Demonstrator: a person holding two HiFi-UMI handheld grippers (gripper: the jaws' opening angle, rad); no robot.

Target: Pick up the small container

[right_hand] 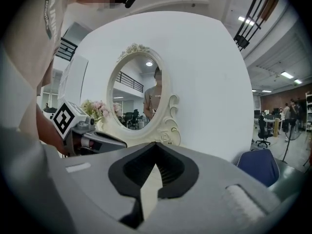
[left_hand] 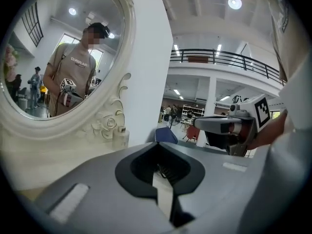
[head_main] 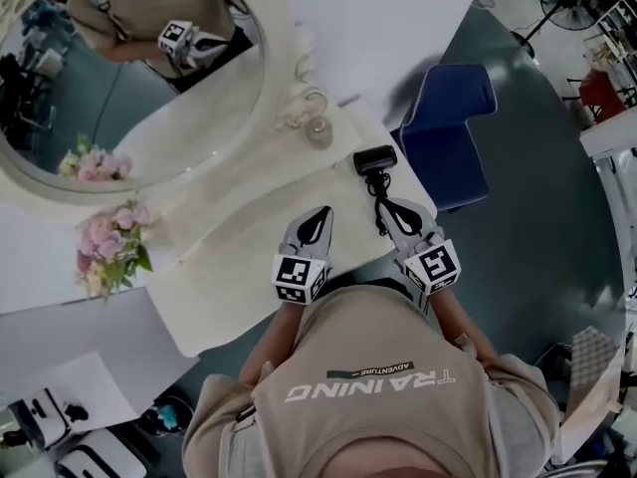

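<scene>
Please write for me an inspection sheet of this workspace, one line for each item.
Surface: white table, no spills seen.
Job's things: small container stands near the mirror's base, untouched.
Clutter: pink flowers; black device.
Grippers: left tool and right tool both shut, nothing between the jaws, over the table's near edge.
Cables: black cable runs from the device, beside the right tool.
Surroundings: oval mirror, blue chair, grey floor.

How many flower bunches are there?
1: a pink bunch at the table's left end, beside the mirror. The bunch seen in the mirror is its reflection. None seem hidden.
</scene>
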